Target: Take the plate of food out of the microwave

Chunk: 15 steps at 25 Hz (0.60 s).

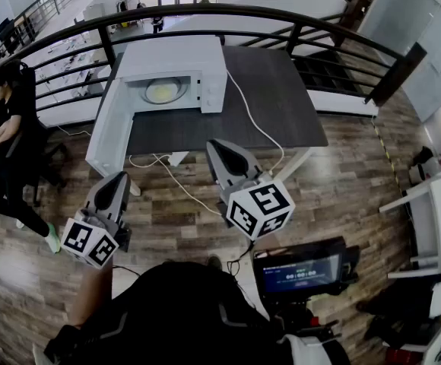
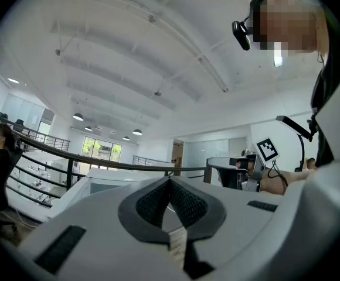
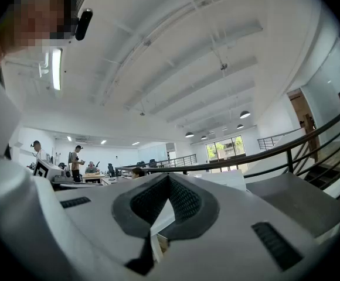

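In the head view, the microwave (image 1: 176, 71) stands at the far left of the dark tabletop (image 1: 274, 97), with its door (image 1: 108, 131) swung wide toward the near left. The plate (image 1: 163, 90) of food sits inside on the cavity floor, untouched. The left tool (image 1: 116, 182) and right tool (image 1: 222, 149) hang over the wooden floor (image 1: 334, 181), well short of the microwave, and both point toward it. A white cable (image 1: 255, 124) runs from the microwave across the tabletop and down to the floor between the tools. In the left gripper view, the left tool's jaws meet at their tips with nothing between them. The microwave's white top shows beyond them, but the plate does not. In the right gripper view, the right tool's jaws are likewise closed and empty. The microwave and a strip of tabletop lie ahead, and again the plate is out of sight. The step in hand looks like the approach, with the door already open and the reach not yet begun. The next move probably calls for parting one tool's jaws, carrying it forward into the cavity past the door, and settling the jaws on the plate's near rim, level enough that the food will not slide as it is drawn out.
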Each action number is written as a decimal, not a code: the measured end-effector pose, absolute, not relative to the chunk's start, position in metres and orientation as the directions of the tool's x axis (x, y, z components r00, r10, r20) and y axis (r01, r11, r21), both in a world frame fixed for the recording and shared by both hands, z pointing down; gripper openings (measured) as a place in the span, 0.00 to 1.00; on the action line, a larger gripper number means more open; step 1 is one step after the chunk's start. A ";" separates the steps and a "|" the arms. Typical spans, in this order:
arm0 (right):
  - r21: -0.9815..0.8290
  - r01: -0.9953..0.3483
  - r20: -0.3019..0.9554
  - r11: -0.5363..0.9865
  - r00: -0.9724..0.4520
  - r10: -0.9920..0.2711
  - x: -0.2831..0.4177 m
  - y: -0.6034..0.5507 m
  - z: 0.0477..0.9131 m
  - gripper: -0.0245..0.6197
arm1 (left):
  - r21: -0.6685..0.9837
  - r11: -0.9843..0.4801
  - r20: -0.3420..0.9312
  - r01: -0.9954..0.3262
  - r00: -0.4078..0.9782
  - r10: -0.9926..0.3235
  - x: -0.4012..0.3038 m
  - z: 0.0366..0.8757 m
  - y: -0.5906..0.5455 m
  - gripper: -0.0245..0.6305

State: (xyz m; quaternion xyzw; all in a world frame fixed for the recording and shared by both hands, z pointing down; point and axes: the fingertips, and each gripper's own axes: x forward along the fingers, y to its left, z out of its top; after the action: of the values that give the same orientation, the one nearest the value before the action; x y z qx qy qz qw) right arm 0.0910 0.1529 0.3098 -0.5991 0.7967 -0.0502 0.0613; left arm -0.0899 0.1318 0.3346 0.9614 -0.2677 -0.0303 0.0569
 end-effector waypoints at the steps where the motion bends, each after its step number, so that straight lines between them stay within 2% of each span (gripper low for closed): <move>1: -0.154 -0.949 -0.038 0.276 -0.274 -0.961 0.092 0.155 0.309 0.04 | 0.128 -0.848 -0.026 -0.514 0.853 -0.521 -0.091 0.335 0.133 0.04; 15: -0.200 -0.943 -0.072 0.268 -0.258 -0.963 0.092 0.155 0.305 0.04 | 0.133 -0.841 -0.020 -0.525 0.846 -0.532 -0.098 0.336 0.133 0.04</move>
State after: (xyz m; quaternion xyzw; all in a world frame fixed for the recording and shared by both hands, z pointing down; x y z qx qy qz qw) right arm 0.0922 0.1553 0.3046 -0.6024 0.7910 -0.0581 0.0895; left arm -0.0978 0.1334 0.3365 0.9589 -0.2756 -0.0282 0.0612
